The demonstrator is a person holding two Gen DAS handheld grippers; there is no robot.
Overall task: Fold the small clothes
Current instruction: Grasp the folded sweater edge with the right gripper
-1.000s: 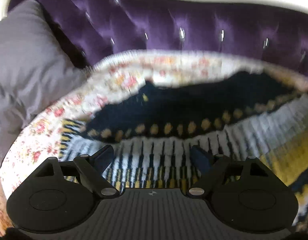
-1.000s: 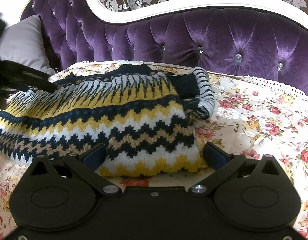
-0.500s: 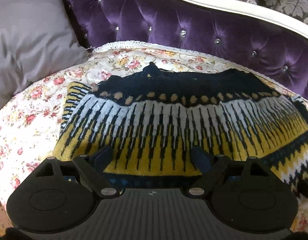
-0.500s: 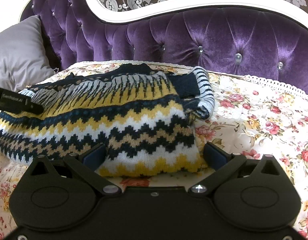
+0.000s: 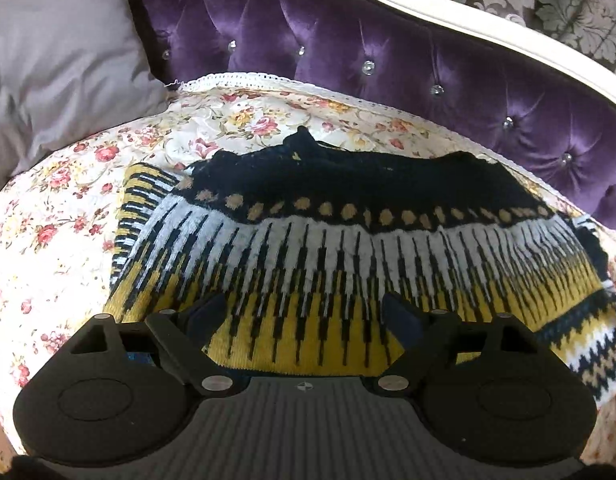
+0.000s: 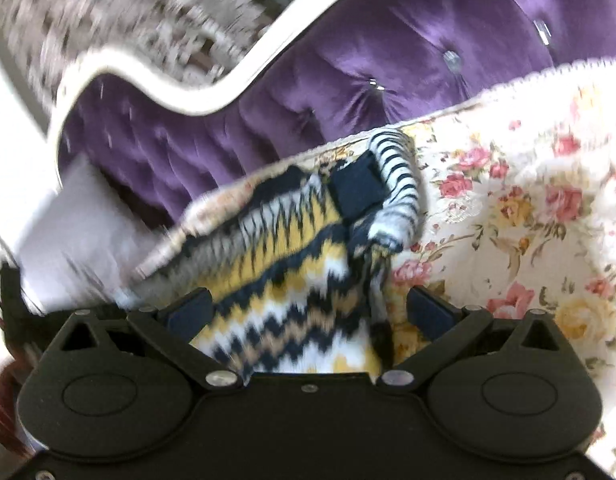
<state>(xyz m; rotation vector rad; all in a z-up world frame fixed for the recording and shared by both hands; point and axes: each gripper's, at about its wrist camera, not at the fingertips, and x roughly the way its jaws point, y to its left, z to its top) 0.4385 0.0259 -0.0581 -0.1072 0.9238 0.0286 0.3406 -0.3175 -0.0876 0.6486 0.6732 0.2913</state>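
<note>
Two grippers are over the sweater [image 5: 348, 264], which lies flat on the floral cover [image 5: 67, 240] of a purple tufted sofa [image 5: 388, 80]. We see the left gripper [image 5: 303, 316] with jaws spread wide above the yellow band, pinching nothing. The right gripper [image 6: 308, 312] also has jaws spread, over the sweater's right edge, where a striped sleeve [image 6: 400, 184] is folded in; this view is blurred. Left of the sweater we find bare cover up to the grey cushion [image 5: 55, 60]; right of it, much free cover.
</note>
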